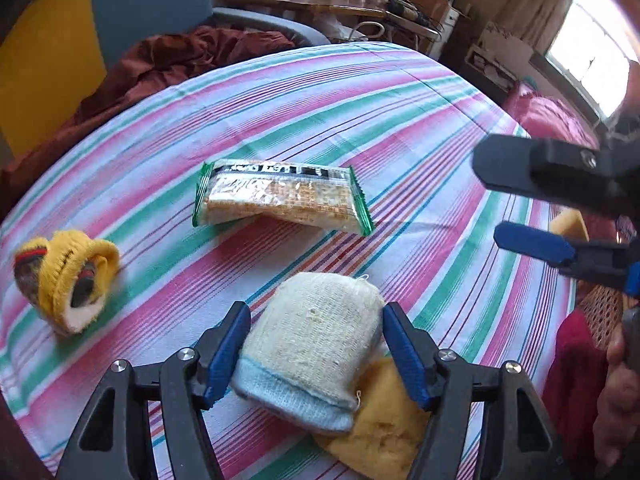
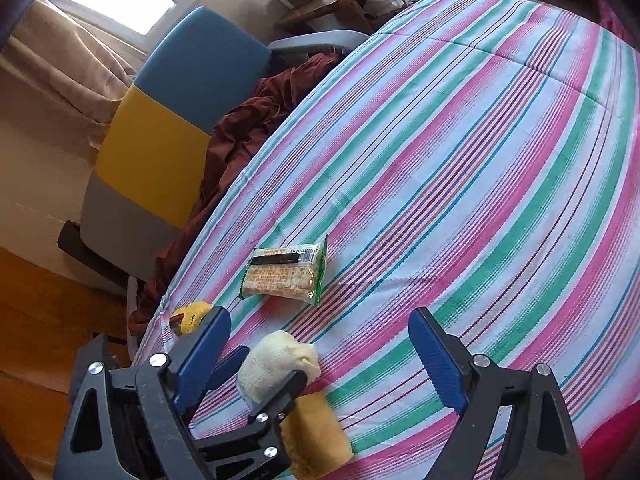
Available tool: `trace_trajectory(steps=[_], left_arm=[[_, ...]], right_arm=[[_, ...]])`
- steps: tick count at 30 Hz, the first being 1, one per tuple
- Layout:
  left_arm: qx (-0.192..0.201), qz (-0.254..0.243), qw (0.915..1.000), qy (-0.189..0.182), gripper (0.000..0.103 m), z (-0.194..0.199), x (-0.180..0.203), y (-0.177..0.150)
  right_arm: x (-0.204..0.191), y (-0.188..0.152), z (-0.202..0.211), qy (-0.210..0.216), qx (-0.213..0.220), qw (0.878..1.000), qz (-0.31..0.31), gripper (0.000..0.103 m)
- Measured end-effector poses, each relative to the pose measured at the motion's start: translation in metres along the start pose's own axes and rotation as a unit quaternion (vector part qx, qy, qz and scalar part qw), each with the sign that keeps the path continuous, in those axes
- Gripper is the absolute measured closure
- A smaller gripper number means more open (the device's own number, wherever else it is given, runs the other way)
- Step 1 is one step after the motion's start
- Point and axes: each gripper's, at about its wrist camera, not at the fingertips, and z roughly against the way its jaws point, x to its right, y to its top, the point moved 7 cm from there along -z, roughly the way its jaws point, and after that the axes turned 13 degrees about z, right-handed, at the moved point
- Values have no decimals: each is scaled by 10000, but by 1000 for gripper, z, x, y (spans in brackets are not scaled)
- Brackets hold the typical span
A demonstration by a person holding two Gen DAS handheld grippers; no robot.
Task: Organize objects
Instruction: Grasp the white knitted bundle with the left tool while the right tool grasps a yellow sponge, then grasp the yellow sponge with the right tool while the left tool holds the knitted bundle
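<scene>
Left tool [image 1: 316,354] is sitting low over the striped cloth [image 1: 400,120] covering the table, its 2 blue pads [image 1: 228,354] flanking a cream rolled sock [image 1: 316,344] with a pale blue cuff. Pads are lying right at the roll's sides; whether they are pressing or only bracketing it, cannot tell. The roll is resting partly on a yellow sponge [image 1: 384,420] at its 5 o'clock.

Cracker packet [image 1: 280,198], clear with green ends, is lying flat at 12 o'clock from the sock, apart from it. A yellow rolled sock [image 1: 64,280] with dark stripes is lying at 9 o'clock, well apart, near the table edge.

Right tool [image 2: 320,360] is hovering with its jaws spread wide, gripping nothing; from the left wrist view it is showing at 3 o'clock, above the cloth.

From the right wrist view, the cream sock [image 2: 276,360] is sitting between the left tool's fingers, sponge [image 2: 316,432] beneath, packet [image 2: 284,276] beyond.

A dark red blanket [image 1: 160,60] is lying off the far table edge, beside a blue and yellow chair [image 2: 180,100].
</scene>
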Motion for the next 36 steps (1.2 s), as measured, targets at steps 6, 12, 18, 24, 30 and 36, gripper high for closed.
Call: trace_trajectory(steps=[6, 12, 18, 24, 30, 36], left_arm=[[410, 1006, 9936, -299, 44, 21, -39, -15], [833, 972, 9916, 181, 44, 52, -59, -62], [1057, 1453, 9837, 114, 44, 83, -79, -111], [1188, 847, 9882, 473, 45, 102, -63, -154], [1182, 431, 9889, 793, 50, 101, -57, -178], [1264, 402, 9882, 771, 50, 100, -58, -180]], right_arm=[[1, -1, -4, -104, -62, 9999, 46, 12], [1, -3, -9, -213, -185, 9995, 146, 12], [-5, -11, -23, -260, -507, 9974, 431, 12], [-8, -19, -31, -440, -736, 9939, 700, 12], [-5, -24, -34, -634, -855, 9912, 791, 12], [-14, -26, -33, -539, -860, 9902, 961, 12]])
